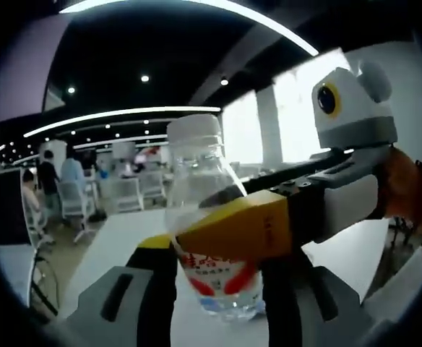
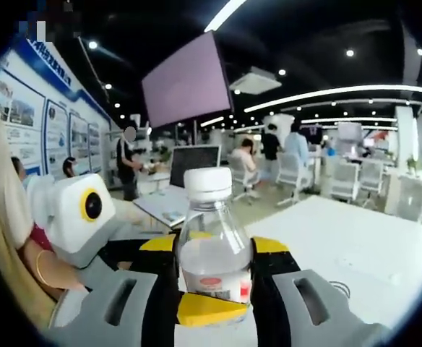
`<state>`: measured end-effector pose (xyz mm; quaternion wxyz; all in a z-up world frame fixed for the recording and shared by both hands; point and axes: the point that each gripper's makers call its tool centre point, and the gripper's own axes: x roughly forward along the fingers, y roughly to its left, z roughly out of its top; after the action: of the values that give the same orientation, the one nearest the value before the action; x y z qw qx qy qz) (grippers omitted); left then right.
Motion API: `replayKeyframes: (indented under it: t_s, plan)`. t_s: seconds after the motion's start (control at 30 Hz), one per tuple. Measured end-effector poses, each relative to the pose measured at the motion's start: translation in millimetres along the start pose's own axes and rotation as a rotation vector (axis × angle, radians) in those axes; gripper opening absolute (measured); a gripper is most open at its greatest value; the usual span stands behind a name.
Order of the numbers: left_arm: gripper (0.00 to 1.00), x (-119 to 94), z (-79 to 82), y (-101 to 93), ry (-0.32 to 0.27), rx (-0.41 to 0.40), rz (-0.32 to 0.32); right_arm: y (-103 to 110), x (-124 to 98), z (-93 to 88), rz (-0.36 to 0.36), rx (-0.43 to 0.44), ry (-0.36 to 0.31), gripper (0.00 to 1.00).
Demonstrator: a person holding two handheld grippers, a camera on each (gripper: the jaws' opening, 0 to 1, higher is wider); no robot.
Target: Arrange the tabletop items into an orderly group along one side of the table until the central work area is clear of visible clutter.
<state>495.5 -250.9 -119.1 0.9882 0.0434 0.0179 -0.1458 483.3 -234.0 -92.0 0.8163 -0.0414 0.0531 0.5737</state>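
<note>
A clear plastic bottle [image 1: 196, 166] with a white cap and a red label stands upright between my left gripper's [image 1: 218, 278] black jaws, which press on its lower sides. My right gripper [image 1: 222, 233] reaches in from the right, one yellow fingertip [image 1: 236, 230] lying across the bottle's front. In the right gripper view the same bottle [image 2: 214, 231] sits between my right gripper's [image 2: 214, 249] yellow-tipped jaws, both touching it. My left gripper [image 2: 204, 303] comes in from the left, low on the bottle, a yellow fingertip [image 2: 205, 309] in front of its base. Both are shut on it.
A white table [image 2: 355, 238] spreads out below, with a thin cable [image 2: 337, 289] on it. A dark monitor [image 2: 194, 165] stands behind on another desk. Office chairs [image 2: 341, 181] and people fill the background. A person's hand [image 1: 406, 195] holds the right gripper.
</note>
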Motion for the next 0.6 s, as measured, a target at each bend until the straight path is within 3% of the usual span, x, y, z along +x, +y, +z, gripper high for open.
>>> replayKeyframes:
  t_s: [0.4,0.6]
  plan:
    - [0.38,-1.4,-4.4,1.2,0.021,-0.005,0.017,1.1,1.0,-4.3,0.026,0.012,0.018,0.38]
    - [0.37,-1.8,-1.9,0.4,-0.013,-0.012,0.000,-1.3,0.3,-4.2,0.040,0.073,0.016,0.40]
